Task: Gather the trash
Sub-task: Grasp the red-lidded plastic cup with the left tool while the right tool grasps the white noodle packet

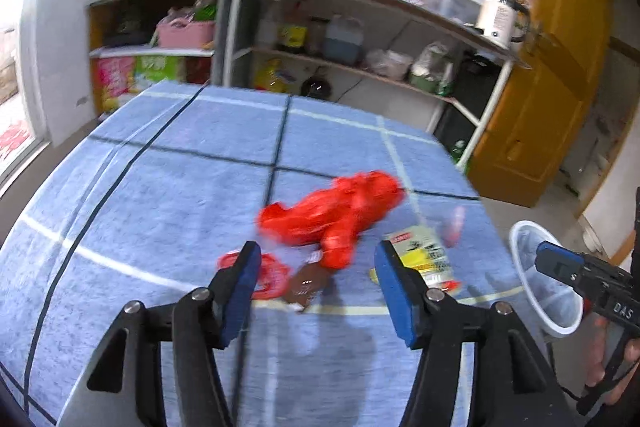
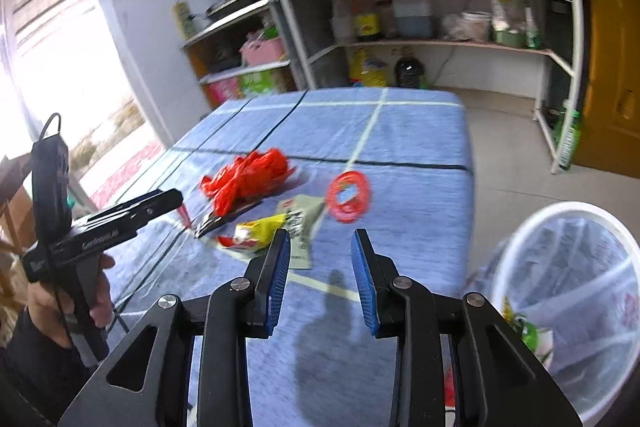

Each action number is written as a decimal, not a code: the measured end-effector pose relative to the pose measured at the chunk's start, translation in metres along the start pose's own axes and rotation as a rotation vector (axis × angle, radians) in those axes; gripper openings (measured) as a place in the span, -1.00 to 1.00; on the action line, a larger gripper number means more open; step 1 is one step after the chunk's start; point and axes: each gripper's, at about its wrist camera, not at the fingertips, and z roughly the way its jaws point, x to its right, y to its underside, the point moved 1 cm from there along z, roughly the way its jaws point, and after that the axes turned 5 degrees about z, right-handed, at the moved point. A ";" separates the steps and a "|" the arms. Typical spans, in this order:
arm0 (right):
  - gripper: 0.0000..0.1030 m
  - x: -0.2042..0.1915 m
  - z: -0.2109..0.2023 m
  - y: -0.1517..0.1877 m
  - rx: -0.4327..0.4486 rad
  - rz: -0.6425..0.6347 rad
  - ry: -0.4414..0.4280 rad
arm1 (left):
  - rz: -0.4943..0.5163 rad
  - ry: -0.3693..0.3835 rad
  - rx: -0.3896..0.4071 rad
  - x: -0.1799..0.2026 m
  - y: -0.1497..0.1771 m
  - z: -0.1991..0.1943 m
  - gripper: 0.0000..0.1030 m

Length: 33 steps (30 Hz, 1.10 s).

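Left gripper (image 1: 316, 259): two black plastic jaws faced with ribbed blue pads, spread wide, nothing between them, hanging above the near part of the table (image 1: 160, 195). Right gripper (image 2: 320, 251): same build, jaws parted about half as far, also empty, over the table's near right side; a hand (image 2: 72, 291) grips the other tool's handle at the left of the right wrist view. Table covered by a blue napped cloth (image 2: 420, 195) crossed with dark and pale stripes in a wide grid. Trash on the cloth, five pieces counted, all clustered toward the near right part. One crumpled red plastic bag (image 1: 340, 211), thin and glossy, bunched into an irregular lump. One flat red ring-shaped wrapper or lid (image 1: 268, 271), round with an open centre, just beside the left pad in the left wrist view. One dark brown glossy wrapper (image 1: 306, 285), flat, touching the bag's lower tip. One pale green-grey printed sachet (image 2: 304, 223), flat and rectangular. One yellow foil-like packet (image 2: 256, 233) with red ends, lying against the sachet. Off the table's right edge stands one round bin (image 2: 568, 291) with a white rim and a clear, wrinkled plastic liner; a few scraps, green among them, lie in its bottom. Behind the table, metal-framed shelving (image 2: 440, 43) holding bottles, pots and pans, blurred.
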 end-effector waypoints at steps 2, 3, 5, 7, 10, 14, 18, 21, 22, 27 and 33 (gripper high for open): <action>-0.30 -0.006 0.015 0.000 -0.040 -0.014 0.001 | -0.013 -0.019 -0.018 -0.011 0.004 0.004 0.19; -0.30 -0.008 0.021 0.000 -0.057 -0.021 0.002 | -0.015 -0.026 -0.029 -0.014 0.005 0.007 0.19; -0.30 -0.012 0.035 0.000 -0.093 -0.037 0.010 | -0.029 -0.039 -0.044 -0.021 0.009 0.011 0.19; -0.30 -0.015 0.046 -0.001 -0.119 -0.046 0.017 | -0.040 -0.044 -0.060 -0.027 0.009 0.015 0.19; -0.30 -0.016 0.060 -0.002 -0.155 -0.060 0.028 | -0.054 -0.044 -0.080 -0.033 0.012 0.022 0.19; -0.29 -0.016 0.075 -0.004 -0.184 -0.061 0.031 | -0.072 -0.018 -0.111 -0.037 0.012 0.030 0.20; -0.29 -0.019 0.085 -0.003 -0.206 -0.072 0.043 | -0.080 -0.003 -0.137 -0.036 0.013 0.036 0.19; -0.30 -0.021 0.092 -0.002 -0.219 -0.075 0.049 | -0.092 0.006 -0.132 -0.037 0.013 0.037 0.19; -0.30 -0.022 0.093 -0.003 -0.218 -0.076 0.049 | -0.096 0.007 -0.130 -0.037 0.012 0.037 0.18; -0.51 -0.030 0.093 0.000 -0.211 -0.105 0.073 | -0.108 0.016 -0.121 -0.039 0.013 0.035 -0.08; -0.79 -0.030 0.082 -0.004 -0.184 -0.099 0.069 | -0.094 -0.004 -0.068 -0.037 0.012 0.022 -0.08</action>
